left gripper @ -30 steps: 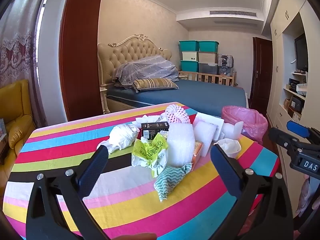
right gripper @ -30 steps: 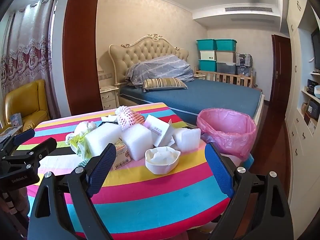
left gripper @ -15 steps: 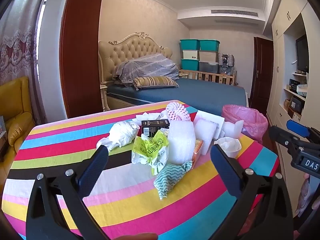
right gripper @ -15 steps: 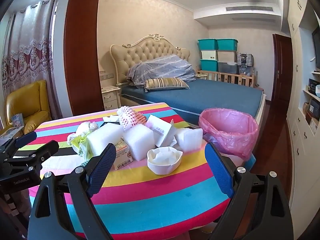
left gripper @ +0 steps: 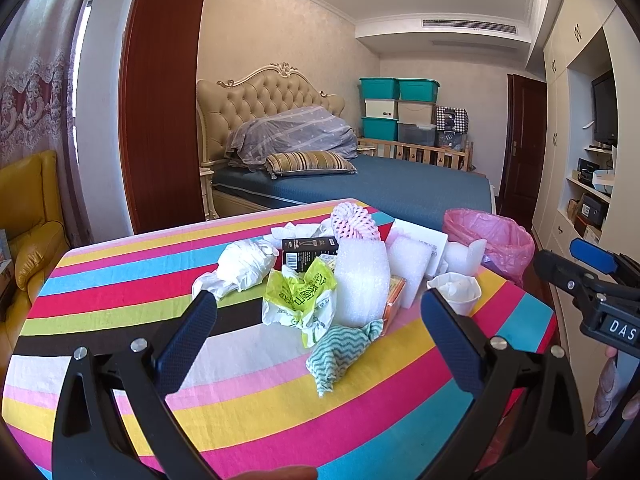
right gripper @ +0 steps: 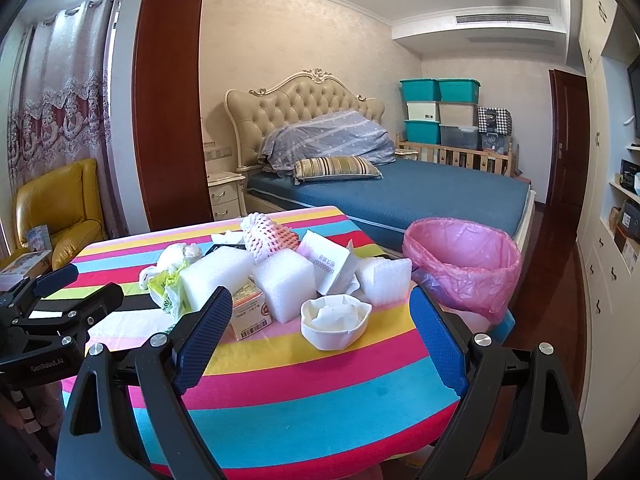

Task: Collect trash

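A pile of trash lies on a striped tablecloth [left gripper: 120,292]: a yellow-green plastic bag [left gripper: 298,298], a teal zigzag cloth [left gripper: 340,350], white foam blocks [left gripper: 362,280] [right gripper: 284,284], a crumpled white bag [left gripper: 244,260], a black box [left gripper: 308,250], a pink fruit net [left gripper: 354,222] [right gripper: 266,236], a white paper cup [left gripper: 456,292] [right gripper: 334,320] and a small carton [right gripper: 250,312]. A bin lined with a pink bag [right gripper: 464,264] [left gripper: 490,240] stands beyond the table's right edge. My left gripper [left gripper: 318,322] is open and empty before the pile. My right gripper [right gripper: 320,324] is open and empty, near the cup.
A bed [right gripper: 400,196] stands behind the table, a yellow armchair [left gripper: 28,216] at the left, and white cabinets [right gripper: 612,240] at the right. A dark wooden panel [left gripper: 160,100] rises behind the table. The right gripper's body shows in the left wrist view [left gripper: 596,292].
Both grippers have crept slightly forward toward the pile and stay open. Nothing on the table has moved.
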`<state>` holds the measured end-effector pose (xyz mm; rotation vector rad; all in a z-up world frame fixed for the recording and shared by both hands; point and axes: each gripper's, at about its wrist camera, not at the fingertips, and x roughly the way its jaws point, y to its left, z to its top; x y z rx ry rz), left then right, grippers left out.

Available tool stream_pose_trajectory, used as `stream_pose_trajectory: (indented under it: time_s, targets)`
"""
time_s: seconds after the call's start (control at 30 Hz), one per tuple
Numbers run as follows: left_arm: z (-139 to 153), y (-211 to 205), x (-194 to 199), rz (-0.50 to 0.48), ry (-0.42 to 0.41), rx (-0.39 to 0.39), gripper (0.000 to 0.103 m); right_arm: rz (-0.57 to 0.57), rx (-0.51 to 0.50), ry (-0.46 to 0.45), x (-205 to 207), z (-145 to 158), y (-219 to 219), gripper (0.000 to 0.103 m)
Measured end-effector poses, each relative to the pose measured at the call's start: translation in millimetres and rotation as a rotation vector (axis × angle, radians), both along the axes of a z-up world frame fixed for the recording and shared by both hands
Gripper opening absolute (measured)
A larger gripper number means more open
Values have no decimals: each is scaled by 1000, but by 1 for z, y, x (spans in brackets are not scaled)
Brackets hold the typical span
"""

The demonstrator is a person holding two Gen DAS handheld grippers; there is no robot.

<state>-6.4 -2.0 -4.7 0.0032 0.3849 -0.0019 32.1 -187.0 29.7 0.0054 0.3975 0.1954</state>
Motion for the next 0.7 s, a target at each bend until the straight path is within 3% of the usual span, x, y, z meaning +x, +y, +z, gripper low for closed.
stream_pose_trajectory:
  time_s: [0.7]
  targets:
    - [-1,1,0,0,4,-5,99,-2,11,10,1,-2,-1,85]
